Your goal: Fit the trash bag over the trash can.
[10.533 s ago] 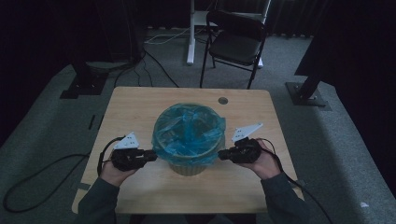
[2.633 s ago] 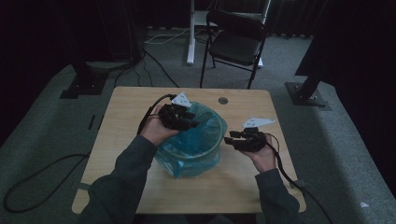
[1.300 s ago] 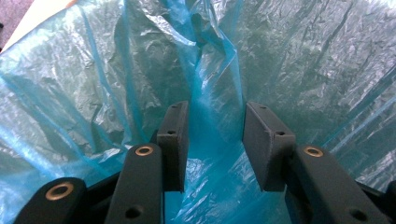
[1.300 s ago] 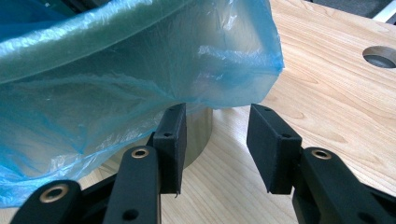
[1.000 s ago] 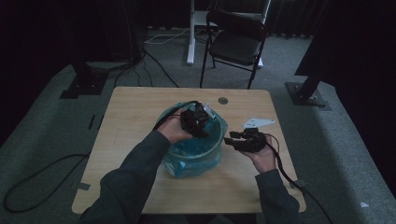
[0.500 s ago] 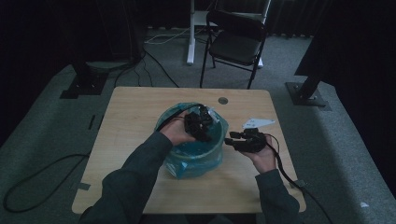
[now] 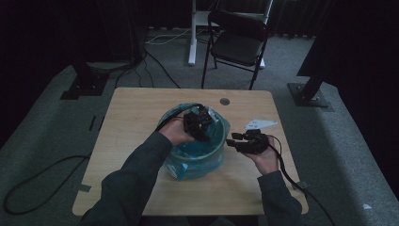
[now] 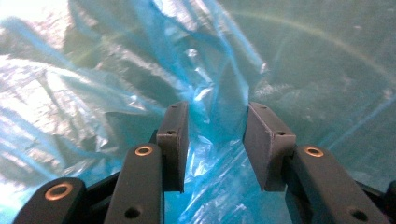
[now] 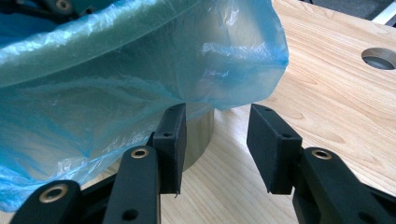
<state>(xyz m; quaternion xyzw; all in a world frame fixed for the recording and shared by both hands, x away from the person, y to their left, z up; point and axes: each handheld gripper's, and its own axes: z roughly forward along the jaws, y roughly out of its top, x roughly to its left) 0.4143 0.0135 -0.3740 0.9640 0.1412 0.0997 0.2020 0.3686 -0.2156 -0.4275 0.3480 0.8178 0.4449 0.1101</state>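
A dim studio or lab: dark curtains, stand bases, floor cables, folding chair.

My high view looks down on the table; both gripper views sit close, sharing, apparently, the blue bag.

Floor: grey carpet, dim, running around all sides of the table
Table: light wooden top, rounded corners, round cable hole near the far edge
Chair: black folding chair beyond the table's far edge, seat facing the table
Post: white upright leg left of the chair, with a flat foot
Stands: dark base plates on the floor, far left and far right
Cables: black loop on the carpet at left
Backdrop: dark curtain, right side and far end
Light: low, cool
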